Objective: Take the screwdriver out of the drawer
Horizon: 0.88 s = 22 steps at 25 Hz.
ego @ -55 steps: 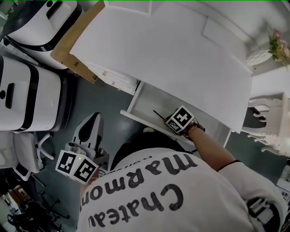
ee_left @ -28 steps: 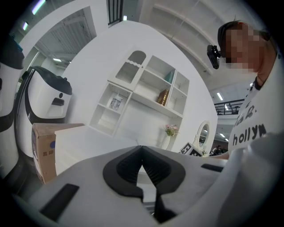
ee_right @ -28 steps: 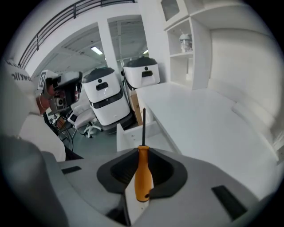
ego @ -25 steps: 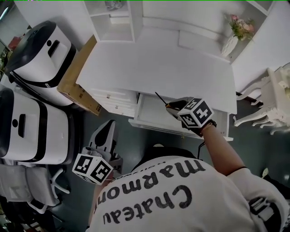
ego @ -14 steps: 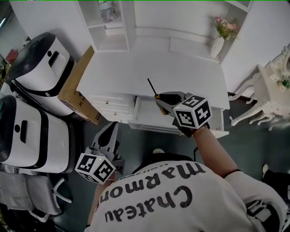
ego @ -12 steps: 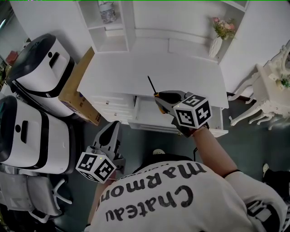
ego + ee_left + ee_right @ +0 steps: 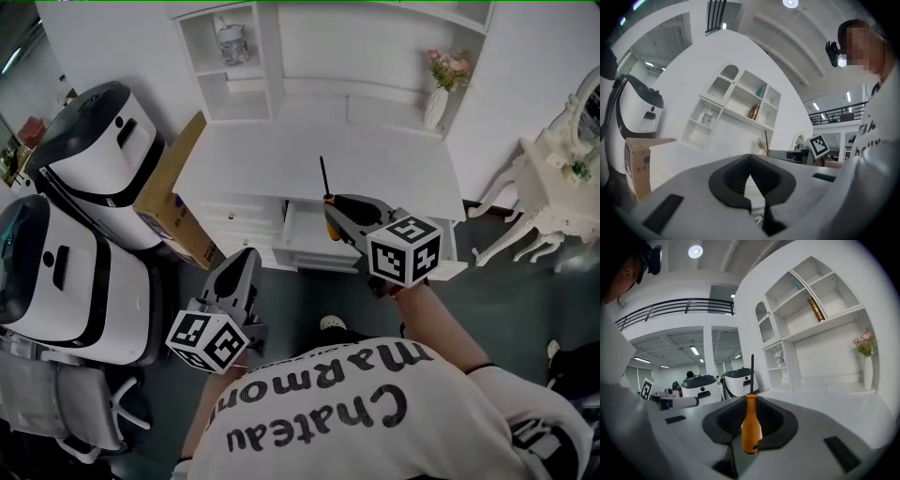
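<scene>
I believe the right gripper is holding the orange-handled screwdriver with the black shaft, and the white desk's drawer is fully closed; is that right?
Not quite: the white desk's drawer is open, as the head view shows. The right gripper does hold the orange-handled screwdriver with the black shaft.

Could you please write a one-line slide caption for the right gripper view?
Right tool grips the orange-handled screwdriver, its dark shaft projecting forward, with white shelves behind.

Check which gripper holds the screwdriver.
The right gripper: its jaws clamp the orange-handled screwdriver, shaft up. The left gripper is shut on nothing.
</scene>
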Available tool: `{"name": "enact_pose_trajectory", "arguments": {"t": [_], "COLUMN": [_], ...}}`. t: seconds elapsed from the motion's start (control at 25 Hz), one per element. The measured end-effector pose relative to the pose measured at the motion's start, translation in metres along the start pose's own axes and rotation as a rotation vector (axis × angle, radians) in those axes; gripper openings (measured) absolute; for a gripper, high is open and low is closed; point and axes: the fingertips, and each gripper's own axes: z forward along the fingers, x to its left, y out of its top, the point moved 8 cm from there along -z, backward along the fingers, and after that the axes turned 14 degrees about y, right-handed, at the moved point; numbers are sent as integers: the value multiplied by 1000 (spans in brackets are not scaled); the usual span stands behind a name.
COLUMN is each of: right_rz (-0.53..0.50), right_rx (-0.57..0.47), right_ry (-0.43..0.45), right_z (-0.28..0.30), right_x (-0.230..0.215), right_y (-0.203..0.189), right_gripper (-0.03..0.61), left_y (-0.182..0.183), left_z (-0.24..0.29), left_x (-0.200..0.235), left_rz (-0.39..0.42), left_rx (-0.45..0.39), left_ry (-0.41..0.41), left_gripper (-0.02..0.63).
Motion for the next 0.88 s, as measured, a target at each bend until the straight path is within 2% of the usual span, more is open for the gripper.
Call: {"name": "enact_pose_trajectory", "arguments": {"t": [0.16, 0.32, 0.48, 0.64, 0.88], "right_rz": [31, 41, 57, 28, 51], "right_rx": [-49, -66, -82, -49, -20], "right_ry": [2, 2, 17, 15, 18], "right_z": [-11, -22, -29, -31, -32], "right_x": [24, 41, 52, 61, 67], "right_y": [-2, -11, -27, -36, -53], "right_gripper": [83, 83, 83, 83, 83], "left_y": [4, 1, -10, -16, -32], "left_z": [-17, -33, -49, -59, -72], "left_x": [-5, -8, -5, -5, -1], "left_rz": [15, 60, 21, 5, -7], "left_rx": [-21, -30, -20, -16, 29], "left_ry": [6, 46, 62, 75, 105], "left_gripper": [23, 23, 23, 23, 23]}}
